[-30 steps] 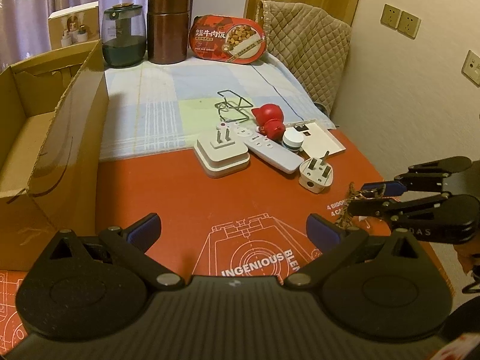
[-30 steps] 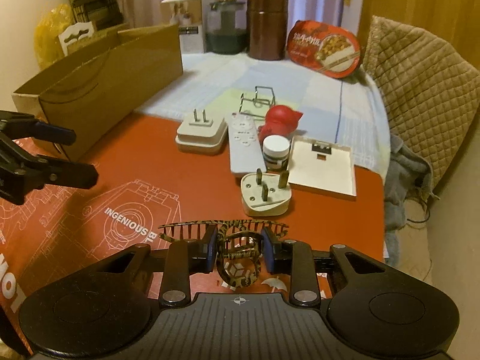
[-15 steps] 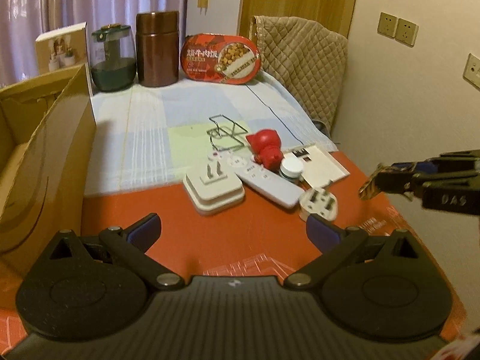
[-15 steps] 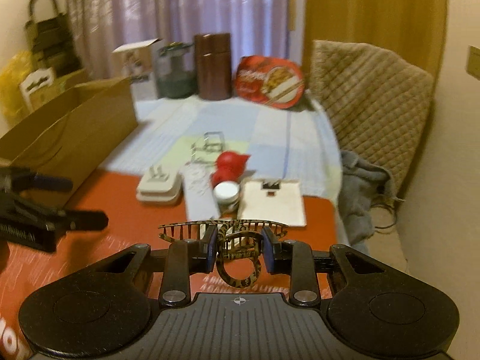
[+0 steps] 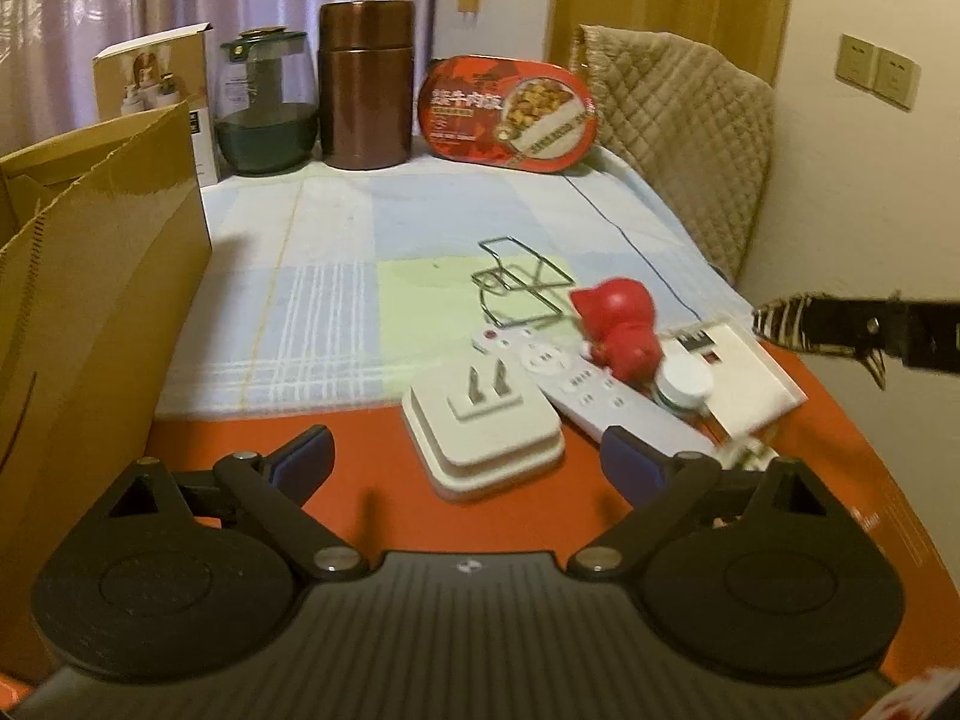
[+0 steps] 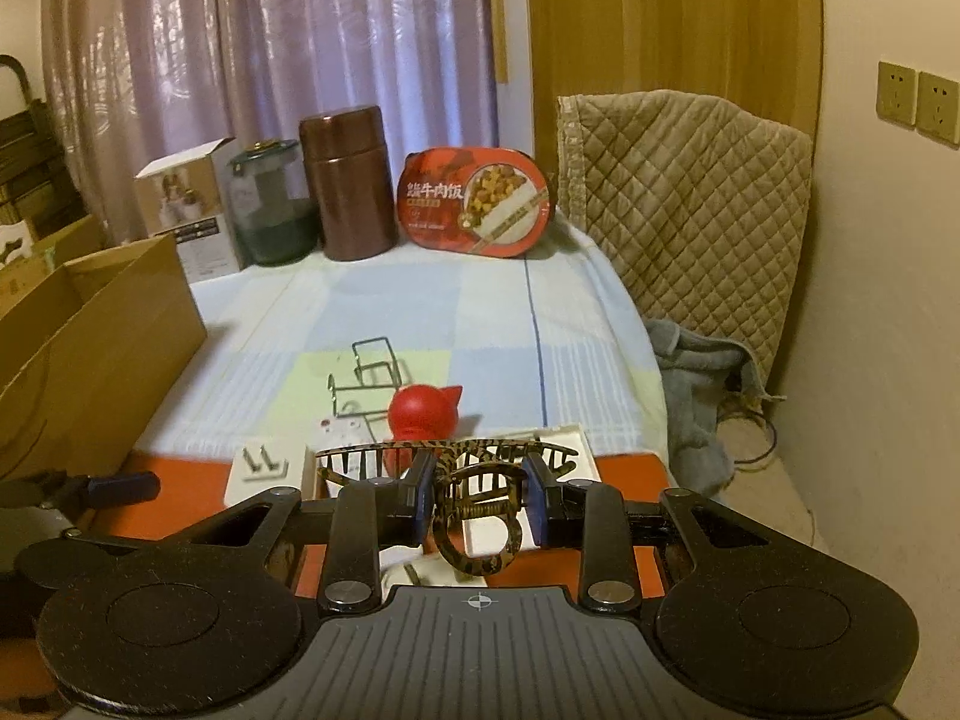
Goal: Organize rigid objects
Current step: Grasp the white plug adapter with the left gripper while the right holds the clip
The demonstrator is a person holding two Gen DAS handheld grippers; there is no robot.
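Observation:
My left gripper [image 5: 465, 459] hangs low over the orange mat, its jaws closing. The white plug adapter [image 5: 480, 426] lies just ahead between the fingers, which do not touch it. Behind it lie a white remote [image 5: 576, 384], a red cat figure [image 5: 618, 324], a small white-lidded jar [image 5: 684, 381], a flat white plate [image 5: 744, 372] and a wire stand [image 5: 522, 288]. My right gripper [image 6: 480, 498] is shut on a tortoiseshell hair claw [image 6: 474, 540], held in the air above the pile. A white plug is mostly hidden beneath it.
An open cardboard box [image 5: 90, 300] stands along the left edge. A brown canister [image 5: 366, 84], a glass jar [image 5: 264, 108], a red food bowl [image 5: 510, 114] and a small carton [image 5: 150, 78] line the back. A quilted chair [image 6: 678, 198] and the wall close the right side.
My left gripper has moved forward and down to the adapter, jaws slightly narrower. My right gripper has risen with the hair claw and now looks over the pile.

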